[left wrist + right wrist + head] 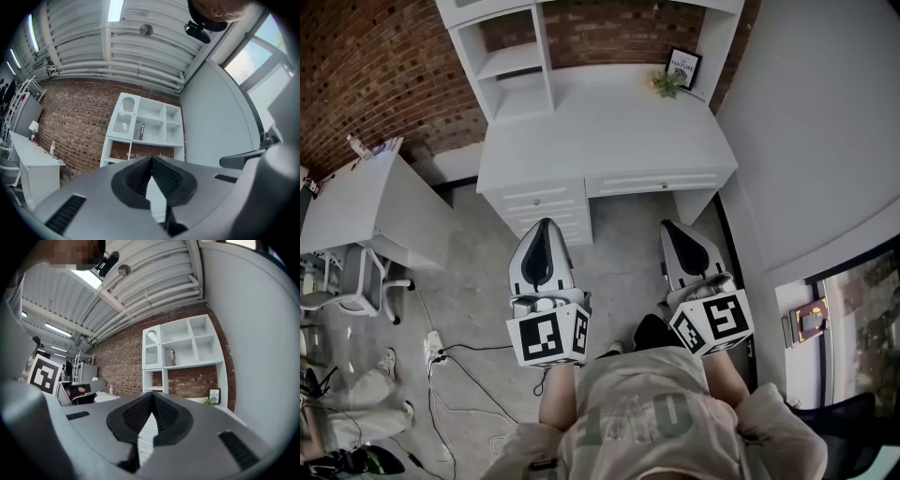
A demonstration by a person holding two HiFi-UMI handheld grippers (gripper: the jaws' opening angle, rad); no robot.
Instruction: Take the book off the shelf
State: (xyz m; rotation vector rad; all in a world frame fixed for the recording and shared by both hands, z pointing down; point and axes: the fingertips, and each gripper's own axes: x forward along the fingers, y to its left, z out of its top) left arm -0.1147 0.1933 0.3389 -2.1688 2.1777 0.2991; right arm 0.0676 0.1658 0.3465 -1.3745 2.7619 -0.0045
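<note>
The book (141,131) is a thin dark volume that stands upright in a middle compartment of the white shelf unit (159,123) above the desk. The right gripper view also shows the book (172,357) in the shelf unit (187,345). In the head view the book is out of sight, and only the lower shelves (517,66) show. My left gripper (542,230) and right gripper (675,230) hover side by side over the floor, well short of the desk (609,131), and point toward it. On both, the jaws are shut together with nothing between them.
A framed picture (683,66) and a small plant (666,84) stand at the desk's back right. A second white desk (356,202) and a chair (347,291) are at the left. Cables (441,352) lie on the floor. A grey wall (816,141) runs along the right.
</note>
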